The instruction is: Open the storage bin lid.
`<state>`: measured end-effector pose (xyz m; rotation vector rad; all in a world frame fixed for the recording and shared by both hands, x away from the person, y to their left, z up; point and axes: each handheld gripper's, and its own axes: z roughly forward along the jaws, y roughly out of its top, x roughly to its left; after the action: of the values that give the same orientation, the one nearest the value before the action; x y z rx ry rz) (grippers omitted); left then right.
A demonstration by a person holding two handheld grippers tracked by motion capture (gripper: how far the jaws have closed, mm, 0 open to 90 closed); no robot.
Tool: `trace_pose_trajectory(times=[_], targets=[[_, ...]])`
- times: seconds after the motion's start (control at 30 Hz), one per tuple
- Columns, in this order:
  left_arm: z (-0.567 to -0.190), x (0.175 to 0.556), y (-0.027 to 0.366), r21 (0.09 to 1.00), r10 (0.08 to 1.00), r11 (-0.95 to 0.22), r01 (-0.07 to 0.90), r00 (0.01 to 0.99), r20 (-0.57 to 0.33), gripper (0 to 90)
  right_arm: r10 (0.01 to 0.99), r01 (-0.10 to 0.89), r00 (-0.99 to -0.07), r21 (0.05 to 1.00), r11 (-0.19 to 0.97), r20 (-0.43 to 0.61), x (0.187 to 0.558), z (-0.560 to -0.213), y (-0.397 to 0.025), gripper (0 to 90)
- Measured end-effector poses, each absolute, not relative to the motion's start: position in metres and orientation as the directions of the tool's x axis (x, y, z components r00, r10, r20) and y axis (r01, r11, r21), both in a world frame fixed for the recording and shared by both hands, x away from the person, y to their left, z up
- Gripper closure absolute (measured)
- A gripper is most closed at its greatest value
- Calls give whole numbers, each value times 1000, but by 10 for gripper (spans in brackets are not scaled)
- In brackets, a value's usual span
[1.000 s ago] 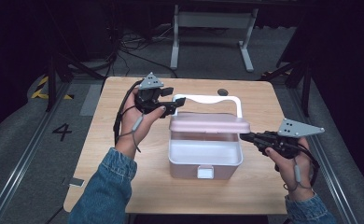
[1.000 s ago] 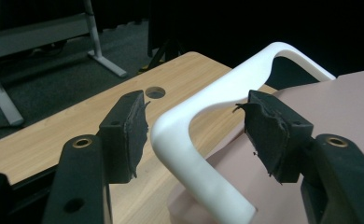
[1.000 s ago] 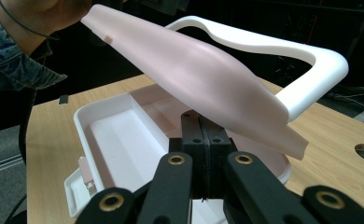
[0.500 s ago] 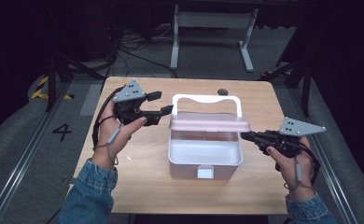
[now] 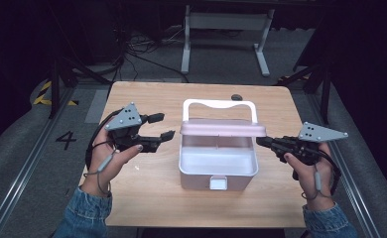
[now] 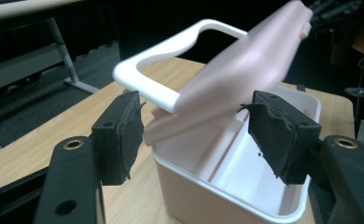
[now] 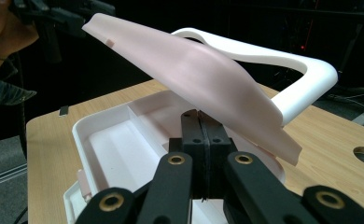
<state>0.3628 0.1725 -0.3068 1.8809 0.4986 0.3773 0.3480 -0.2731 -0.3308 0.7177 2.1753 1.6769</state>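
pink box (image 5: 218, 171) near the middle of the wooden table (image 5: 152, 208), open, lid (image 5: 223, 130) raised on edge above the back half, white handle (image 5: 219, 105) lying beyond it toward the far edge. latch tab (image 5: 218, 183) on the near wall, facing the person.

left gripper (image 5: 162, 126) just to the left of the box, held in the left hand (image 5: 113, 157), jaws wide apart and holding nothing, tips pointing toward the lid's left end but clear of it. grey three-cornered plate on top, cable looping down by the wrist. from the left gripper view: black pads (image 6: 122, 135) spread either side of the box corner, lid (image 6: 245, 70) tilted up between and beyond them, handle (image 6: 147, 84) sticking out to the left, pale divided interior (image 6: 236, 172) below.

right gripper (image 5: 261, 142) at the box's right side, held in the right hand (image 5: 308, 163), jaws pressed together, tips right at the right end of the lid; touching or gripping its edge, cannot tell from above. from the right gripper view: jaws closed flat against each other with no gap, tips (image 7: 200, 116) just under the lid's lower edge (image 7: 208, 79), whether any of that edge is pinched hidden by the lid itself.

small dark round hole (image 5: 236, 97) in the tabletop behind the box. denim sleeves (image 5: 82, 218) at the bottom of the high view.
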Motion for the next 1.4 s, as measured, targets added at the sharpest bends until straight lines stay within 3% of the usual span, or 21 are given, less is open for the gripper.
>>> trace_pose_trajectory(times=[1.03,1.4], targets=[[-325,389,111,939,518,-333,88,849,104,327,560,205,-825,964,168,77,351,-330,-277,900],[-324,391,104,937,517,-339,79,848,115,445,560,206,-825,964,167,79,351,-331,-277,900]])
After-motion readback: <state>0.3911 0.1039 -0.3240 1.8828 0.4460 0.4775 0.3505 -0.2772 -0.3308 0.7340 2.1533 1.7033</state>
